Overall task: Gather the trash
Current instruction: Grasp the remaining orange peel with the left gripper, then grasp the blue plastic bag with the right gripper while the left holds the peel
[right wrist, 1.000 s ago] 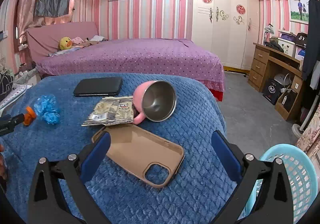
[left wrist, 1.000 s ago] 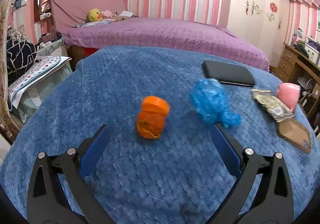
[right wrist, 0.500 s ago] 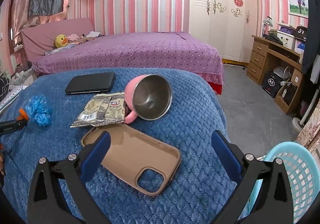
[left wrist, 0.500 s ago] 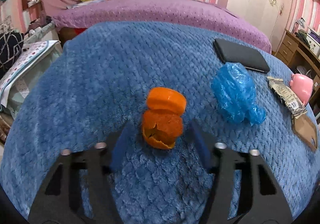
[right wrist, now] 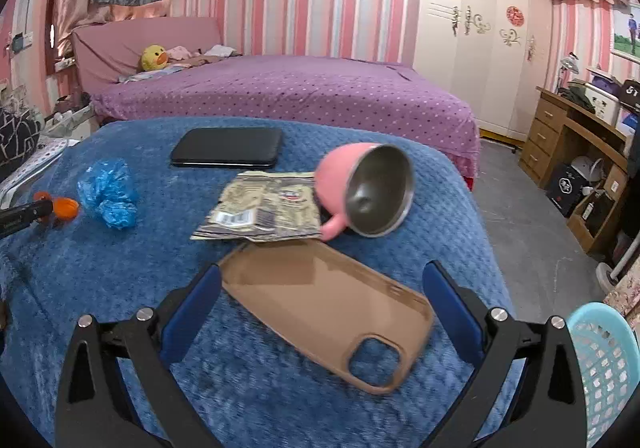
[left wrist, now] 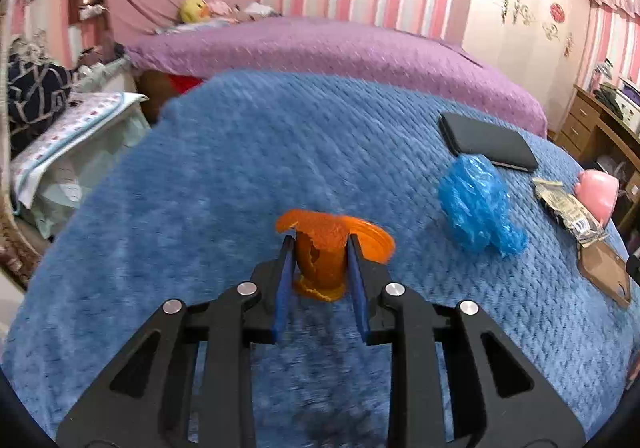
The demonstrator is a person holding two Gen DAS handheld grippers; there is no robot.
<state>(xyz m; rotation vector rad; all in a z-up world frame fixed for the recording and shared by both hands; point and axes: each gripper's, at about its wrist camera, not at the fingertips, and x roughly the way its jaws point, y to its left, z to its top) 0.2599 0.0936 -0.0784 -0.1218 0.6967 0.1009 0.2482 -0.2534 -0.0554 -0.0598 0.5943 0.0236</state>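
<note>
Item one: our left tongs (left wrist: 320, 244), at the lower centre of the left view, have just been closing and now clamp an orange peel (left wrist: 326, 248) between their blue pads, low on the blue blanket (left wrist: 240, 167).

Item two: our right tongs (right wrist: 322, 284), at the bottom of the right view, stand wide apart with nothing gripped; a tan phone case (right wrist: 328, 304) lies on the blanket between the fingers.

Item three: a crumpled blue plastic bag (left wrist: 476, 203) sits right of the peel, just in front of a black tablet (left wrist: 486, 141).

Item four: a flattened snack wrapper (right wrist: 264, 207) lies at mid-frame in the right view, touching a tipped pink cup (right wrist: 360, 187).

Item five: a light blue basket (right wrist: 600, 368) shows at the lower right corner, off the blanket.
</note>
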